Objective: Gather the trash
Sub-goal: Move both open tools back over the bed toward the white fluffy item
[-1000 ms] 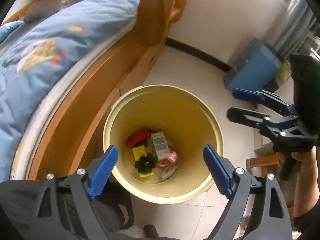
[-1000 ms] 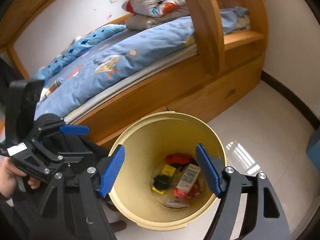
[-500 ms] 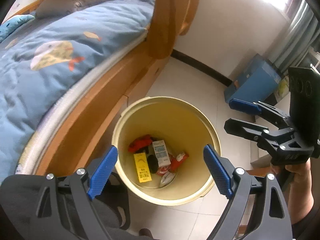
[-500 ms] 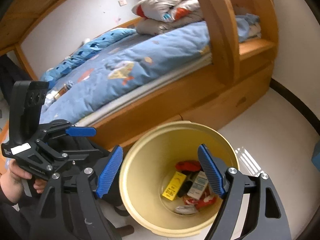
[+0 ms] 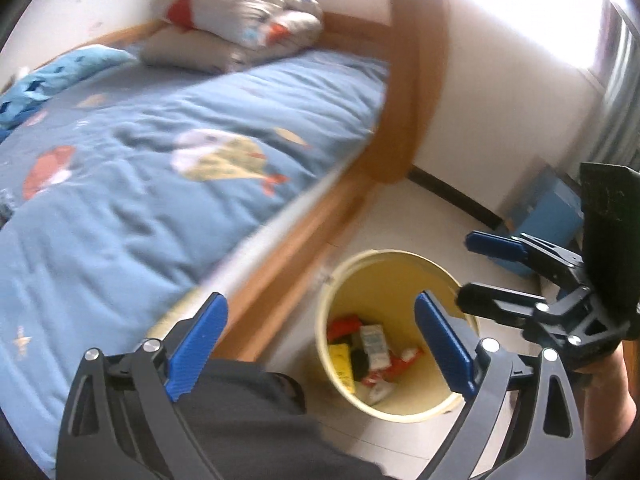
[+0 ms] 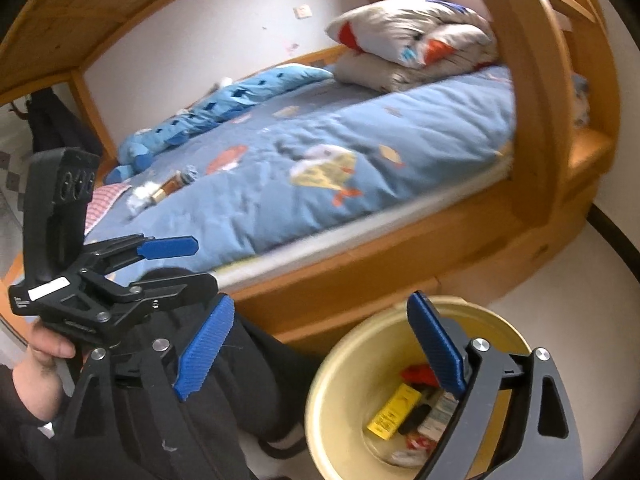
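A: What fills most of both views?
B: The bed, a wooden bunk frame with a blue quilt and folded bedding at its head. On the floor just beside the frame stands the yellow bin, holding wrappers and small boxes.

A: Where does the remaining trash lie?
B: On the quilt, near the foot of the bed: a small brown bottle with white crumpled scraps beside it. Its long axis runs obliquely, cap end toward the bedding. A red-checked cloth lies alongside.

A: Which hand-held gripper is nearer?
B: The left hand-held gripper, judging from the right wrist view; the bottle lies ahead of it and up over the mattress edge. The right hand-held gripper sits over the bin, well apart.

A: Their state?
B: Both stand wide apart and hold nothing; the left one shows this plainly, and the right one likewise.

A: Obstacles?
B: The person's dark-clad leg and the bed rail lie between; the quilt itself looks clear.
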The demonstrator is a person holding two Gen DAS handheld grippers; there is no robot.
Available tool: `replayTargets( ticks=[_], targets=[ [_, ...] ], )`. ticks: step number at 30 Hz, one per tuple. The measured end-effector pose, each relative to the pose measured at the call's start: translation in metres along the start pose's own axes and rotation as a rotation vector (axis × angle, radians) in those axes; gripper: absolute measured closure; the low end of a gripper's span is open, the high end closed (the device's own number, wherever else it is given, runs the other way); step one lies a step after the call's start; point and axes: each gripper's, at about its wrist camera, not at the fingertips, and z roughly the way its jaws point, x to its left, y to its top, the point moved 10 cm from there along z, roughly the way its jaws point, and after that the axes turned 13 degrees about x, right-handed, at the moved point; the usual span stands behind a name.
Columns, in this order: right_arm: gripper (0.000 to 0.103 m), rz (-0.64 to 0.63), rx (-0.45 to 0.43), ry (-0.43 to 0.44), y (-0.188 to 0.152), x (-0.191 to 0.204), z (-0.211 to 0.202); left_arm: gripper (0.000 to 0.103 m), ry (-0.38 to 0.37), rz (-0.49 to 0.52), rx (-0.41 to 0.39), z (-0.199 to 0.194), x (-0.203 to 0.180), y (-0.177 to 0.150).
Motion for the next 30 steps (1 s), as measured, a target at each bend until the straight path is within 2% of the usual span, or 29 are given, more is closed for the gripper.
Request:
replayTargets(
  ticks=[3,9,15,23,30],
  targets=[
    [0.009,-0.028,-0.008,0.017,0.014,0.019,0.009,0.008,0.029,-0.059,-0.042,-0.019,0.032,-0.001],
    [0.009,-0.089,0.015,0.031,0.048,0.064,0.037,0.005,0.151,-0.169,-0.125,-0.063,0.107,-0.010],
    [0.009,-0.251,-0.019,0.033,0.075,0.134,0.058,0.005,0.255,-0.309,-0.193,-0.115,0.188,-0.027],
    [0.009,-0.334,-0.050,0.104,0.106,0.210,0.080,0.004,0.341,-0.398,-0.255,-0.164,0.247,-0.044],
    [0.008,-0.404,-0.055,0.155,0.131,0.267,0.103,0.004,0.447,-0.445,-0.247,-0.186,0.300,-0.062]
  ],
)
